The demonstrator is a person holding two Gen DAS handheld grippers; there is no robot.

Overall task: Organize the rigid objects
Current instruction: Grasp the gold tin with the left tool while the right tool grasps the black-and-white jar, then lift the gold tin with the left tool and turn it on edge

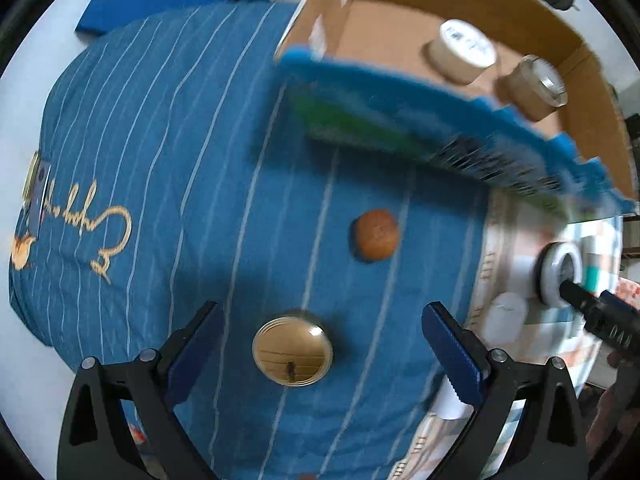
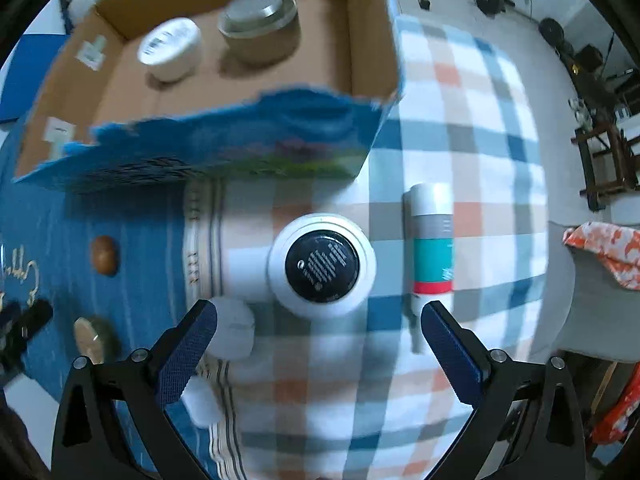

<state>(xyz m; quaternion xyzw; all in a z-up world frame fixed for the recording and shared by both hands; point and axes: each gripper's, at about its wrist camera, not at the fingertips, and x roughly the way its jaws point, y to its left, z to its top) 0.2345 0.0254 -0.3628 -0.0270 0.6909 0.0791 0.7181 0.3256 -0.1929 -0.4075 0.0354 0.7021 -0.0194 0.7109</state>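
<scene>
My left gripper (image 1: 320, 344) is open and empty, its jaws either side of a gold-rimmed round jar (image 1: 292, 351) on the blue striped cloth. A brown rounded object (image 1: 375, 240) lies beyond it. My right gripper (image 2: 318, 340) is open and empty above a white jar with a black lid (image 2: 322, 266) on the plaid cloth. A white, teal and red tube (image 2: 433, 246) lies to its right. An open cardboard box (image 2: 372, 40) at the back holds a white jar (image 2: 170, 48) and a clear brown jar (image 2: 260, 26).
Small white round pieces (image 2: 234, 332) lie by the right gripper's left finger. The box (image 1: 520, 8) has a blue printed front wall. An orange patterned cloth (image 2: 608, 252) lies on a grey seat at far right. Floor and furniture lie beyond.
</scene>
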